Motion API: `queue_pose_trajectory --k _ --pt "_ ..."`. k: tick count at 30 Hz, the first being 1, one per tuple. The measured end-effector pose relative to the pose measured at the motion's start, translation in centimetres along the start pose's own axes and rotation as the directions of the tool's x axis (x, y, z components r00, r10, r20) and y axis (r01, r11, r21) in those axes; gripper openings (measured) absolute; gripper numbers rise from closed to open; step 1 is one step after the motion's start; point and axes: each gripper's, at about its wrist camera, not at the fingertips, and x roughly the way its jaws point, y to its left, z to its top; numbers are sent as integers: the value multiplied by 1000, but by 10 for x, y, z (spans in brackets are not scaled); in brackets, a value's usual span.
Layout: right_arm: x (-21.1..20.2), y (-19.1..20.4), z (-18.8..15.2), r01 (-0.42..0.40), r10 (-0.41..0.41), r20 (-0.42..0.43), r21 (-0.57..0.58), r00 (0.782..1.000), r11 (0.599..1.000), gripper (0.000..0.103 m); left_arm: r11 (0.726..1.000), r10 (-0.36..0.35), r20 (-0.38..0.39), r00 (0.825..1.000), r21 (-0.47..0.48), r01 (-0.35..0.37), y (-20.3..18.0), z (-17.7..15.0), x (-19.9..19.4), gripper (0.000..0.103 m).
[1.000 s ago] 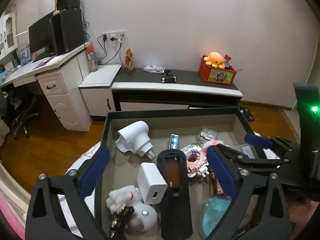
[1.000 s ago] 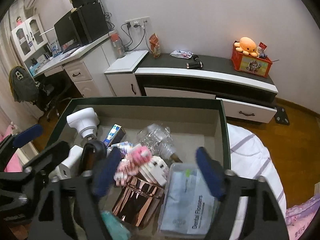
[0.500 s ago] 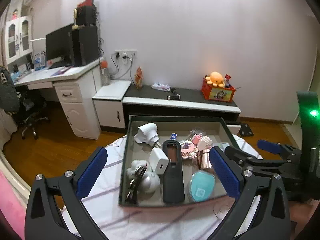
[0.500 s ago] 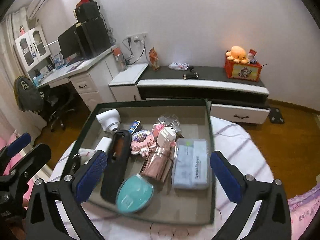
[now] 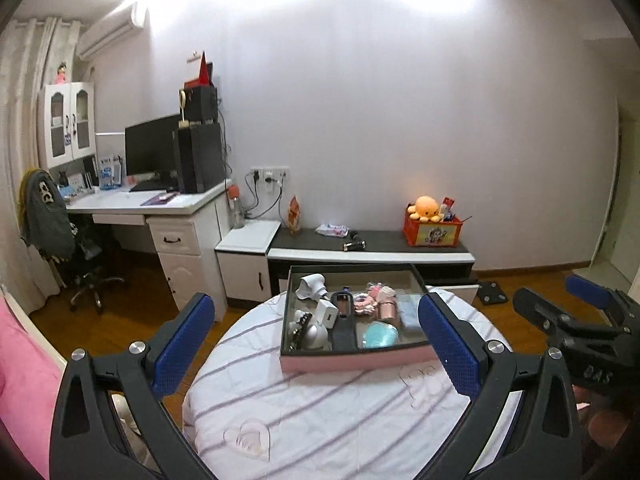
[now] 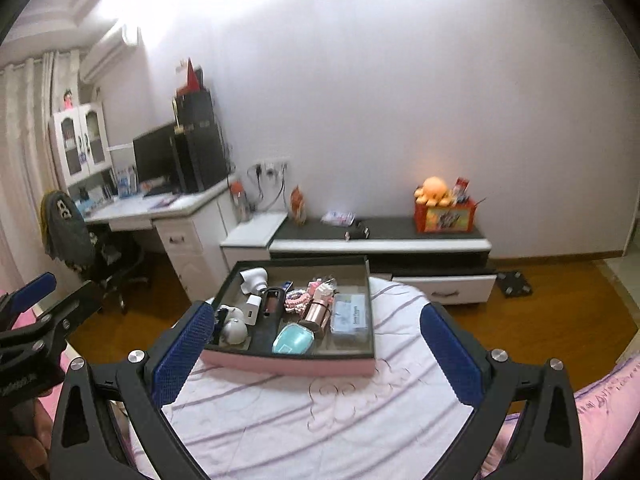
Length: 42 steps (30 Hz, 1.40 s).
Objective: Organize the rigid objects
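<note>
Both grippers, left (image 5: pixel 316 334) and right (image 6: pixel 316 342), spread, empty, above table. Risk: crowded tray (image 6: pixel 288 364) invites snagging neighbours.

A tray (image 6: pixel 288 363) sits at the far side of a round table (image 6: pixel 320 420), at 12 o'clock. A low cabinet (image 6: pixel 380 240) stands behind it; a desk (image 6: pixel 160 210) lies at 10 o'clock.
</note>
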Motion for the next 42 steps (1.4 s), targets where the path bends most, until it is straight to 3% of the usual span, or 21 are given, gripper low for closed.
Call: queue_pose_trajectory --k 9,16,22,42 --pt "-105 17 -54 36 -33 84 -37 996 999 103 1000 -2 51 999 -13 3 -13 -45 -93 103" --pt "-150 29 -91 39 -32 116 -61 993 997 103 1000 14 65 998 -21 -13 -19 -85 -140 103" --pt "-158 24 -98 42 -36 129 -46 991 998 103 1000 26 81 996 -16 -25 -17 -95 -155 103" --pt "-158 19 -108 46 -42 109 -35 993 998 103 999 27 60 998 -24 -26 -20 -99 -146 103"
